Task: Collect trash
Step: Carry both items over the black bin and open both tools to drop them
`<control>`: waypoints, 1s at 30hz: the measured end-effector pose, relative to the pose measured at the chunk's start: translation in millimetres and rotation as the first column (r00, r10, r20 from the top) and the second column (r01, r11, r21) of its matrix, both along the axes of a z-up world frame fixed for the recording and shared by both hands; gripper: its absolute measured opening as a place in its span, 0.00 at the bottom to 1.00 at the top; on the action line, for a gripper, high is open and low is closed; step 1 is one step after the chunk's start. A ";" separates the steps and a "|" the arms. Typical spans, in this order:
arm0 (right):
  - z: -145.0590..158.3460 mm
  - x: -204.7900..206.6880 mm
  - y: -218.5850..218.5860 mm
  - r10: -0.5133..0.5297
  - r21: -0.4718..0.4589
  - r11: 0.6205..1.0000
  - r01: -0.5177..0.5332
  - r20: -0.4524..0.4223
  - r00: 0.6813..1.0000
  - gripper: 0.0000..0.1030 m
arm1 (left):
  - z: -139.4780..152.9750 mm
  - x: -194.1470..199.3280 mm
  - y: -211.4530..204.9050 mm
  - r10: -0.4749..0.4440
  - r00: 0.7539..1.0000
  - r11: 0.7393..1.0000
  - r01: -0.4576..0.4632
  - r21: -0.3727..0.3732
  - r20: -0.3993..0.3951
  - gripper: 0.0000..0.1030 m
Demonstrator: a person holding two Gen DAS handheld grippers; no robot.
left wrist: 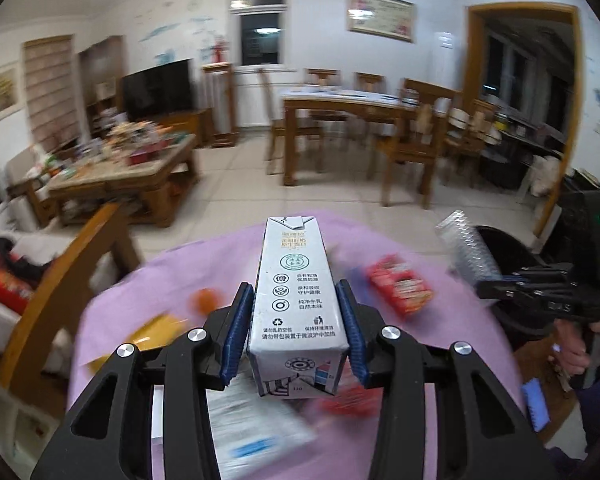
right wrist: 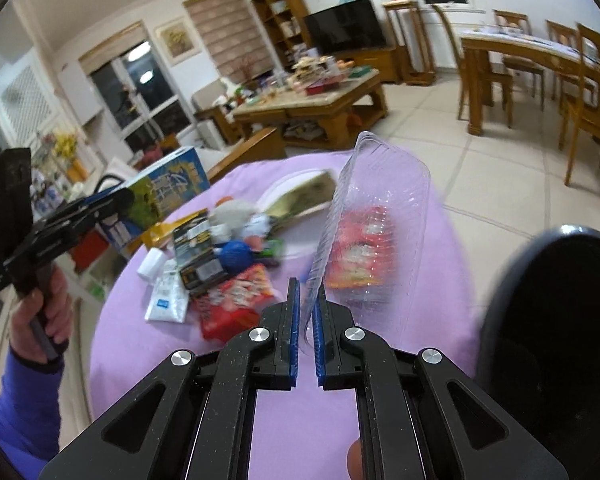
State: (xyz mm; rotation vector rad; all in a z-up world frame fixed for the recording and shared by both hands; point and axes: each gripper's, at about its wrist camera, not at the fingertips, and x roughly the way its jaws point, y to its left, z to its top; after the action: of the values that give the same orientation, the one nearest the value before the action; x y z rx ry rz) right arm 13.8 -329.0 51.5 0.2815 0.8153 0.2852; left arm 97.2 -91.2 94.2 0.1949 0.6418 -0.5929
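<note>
Milk carton (left wrist: 298, 300), white, printed, clamped lengthwise between the blue pads of the left gripper (left wrist: 298, 334) above the purple-clothed table (left wrist: 220, 252); clear plastic clamshell tray (right wrist: 370, 224), pinched by its edge in the right gripper (right wrist: 306, 320), beside the black bin (right wrist: 556, 344); red wrappers (right wrist: 236, 300) on the cloth.

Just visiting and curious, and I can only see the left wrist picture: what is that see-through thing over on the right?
Observer: A clear plastic tray, pinched by its rim in the right hand-held gripper.
Visitor: What's on the far side of the milk carton?
Observer: The milk carton has a blue and green picture on that face.
Visitor: That blurry pile on the table?
Observer: It includes a blue ball lying beside a black box on the purple cloth.
</note>
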 end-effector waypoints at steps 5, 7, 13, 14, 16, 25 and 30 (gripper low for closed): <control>-13.3 -33.9 -78.4 -0.143 -0.015 0.990 0.142 -0.049 0.989 0.07 | -12.2 -14.6 -102.5 -0.203 0.977 0.979 0.201 -0.033 -0.066 0.41; -28.7 -51.4 -112.4 -0.205 -0.029 0.979 0.203 -0.090 0.975 0.07 | -23.3 -18.6 -146.5 -0.284 0.952 0.959 0.280 -0.052 -0.114 0.41; -70.5 -83.9 -168.2 -0.281 -0.042 0.959 0.279 -0.197 0.939 0.07 | -68.9 -24.5 -250.6 -0.409 0.886 0.912 0.405 -0.063 -0.220 0.41; -74.4 -85.7 -171.6 -0.285 -0.044 0.958 0.282 -0.205 0.936 0.07 | -75.3 -24.9 -263.1 -0.417 0.877 0.908 0.416 -0.055 -0.238 0.41; -86.6 -91.0 -179.4 -0.294 -0.049 0.956 0.291 -0.229 0.928 0.07 | -93.0 -24.8 -288.7 -0.413 0.872 0.904 0.428 -0.002 -0.263 0.41; -109.7 -95.3 -182.4 -0.299 -0.083 0.954 0.288 -0.257 0.919 0.07 | -142.2 -29.8 -320.6 -0.366 0.872 0.885 0.434 0.167 -0.326 0.41; -105.5 -94.0 -180.9 -0.302 -0.069 0.953 0.294 -0.242 0.922 0.15 | -139.7 -32.9 -322.1 -0.358 0.882 0.879 0.429 0.208 -0.306 0.48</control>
State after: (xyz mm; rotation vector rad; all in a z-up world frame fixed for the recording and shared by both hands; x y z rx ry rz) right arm -80.3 -509.9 -54.0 0.4129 1.0105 -0.0528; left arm 64.3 -413.2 -45.5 0.5225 0.9497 -0.9385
